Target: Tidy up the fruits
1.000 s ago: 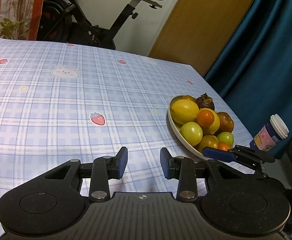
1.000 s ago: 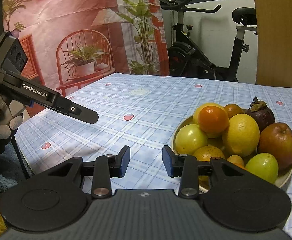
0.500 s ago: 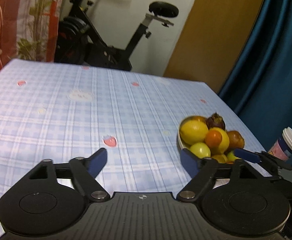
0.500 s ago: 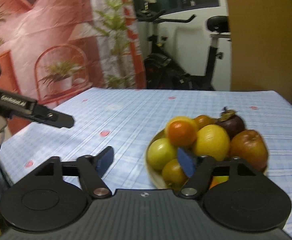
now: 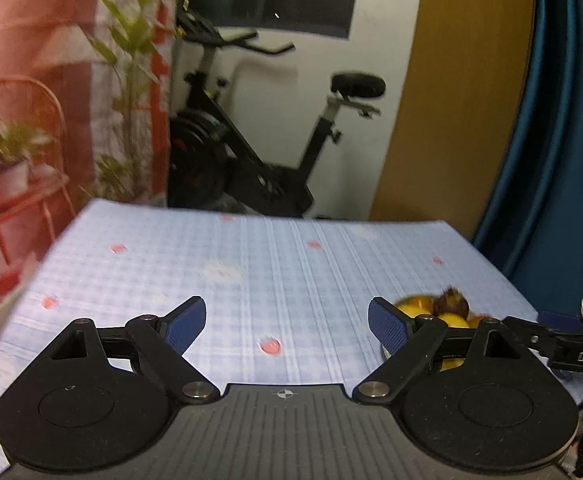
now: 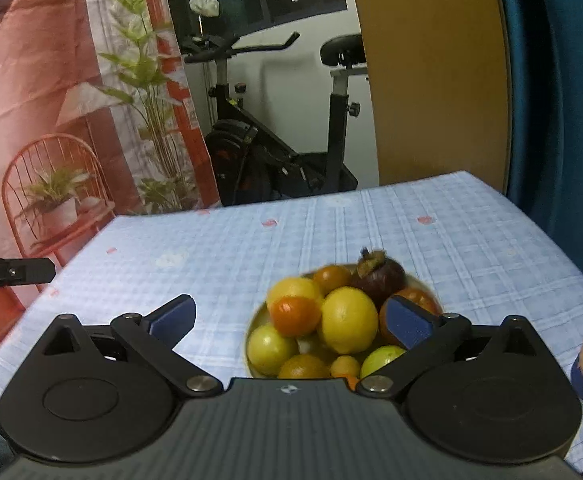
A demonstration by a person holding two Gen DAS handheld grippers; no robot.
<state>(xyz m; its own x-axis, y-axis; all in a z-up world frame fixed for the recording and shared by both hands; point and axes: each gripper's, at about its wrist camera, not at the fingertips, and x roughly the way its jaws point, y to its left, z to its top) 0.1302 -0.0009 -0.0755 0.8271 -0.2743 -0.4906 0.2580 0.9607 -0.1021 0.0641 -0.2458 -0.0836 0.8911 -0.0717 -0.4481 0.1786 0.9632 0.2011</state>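
We see both tongs spread wide now — a second ago they were nearly shut. The left gripper and right gripper hold nothing. The fruit bowl sits lower in view than before — just ahead of the right tongs.

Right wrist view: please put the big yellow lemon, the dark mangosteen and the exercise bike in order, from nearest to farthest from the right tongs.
1. Big yellow lemon: front of the bowl, just ahead of the right tongs.
2. Dark mangosteen: back of the bowl, right side.
3. Exercise bike: on the floor beyond the table's far edge.
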